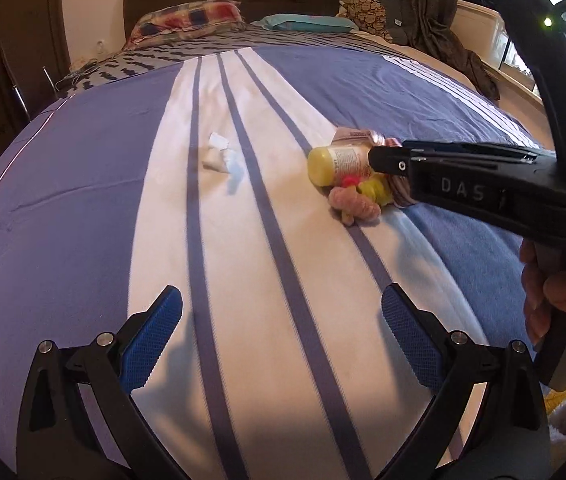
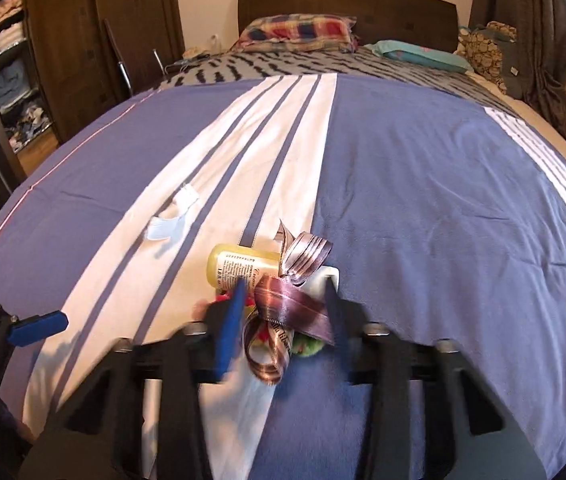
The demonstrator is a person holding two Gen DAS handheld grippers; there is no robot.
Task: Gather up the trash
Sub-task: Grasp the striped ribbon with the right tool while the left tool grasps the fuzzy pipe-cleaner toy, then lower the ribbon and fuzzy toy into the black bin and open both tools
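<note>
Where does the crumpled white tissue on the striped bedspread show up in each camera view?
Left wrist view: crumpled white tissue lies centre-left on the white stripe, left of the yellow bottle.
Right wrist view: the tissue sits left of centre, up and left of the bottle.
Shared landmark: the plaid pillow at the dark headboard.

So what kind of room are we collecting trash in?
A bedroom: a made bed with a dark wooden headboard, pillows at its head, and an open wardrobe of folded clothes alongside.
</note>
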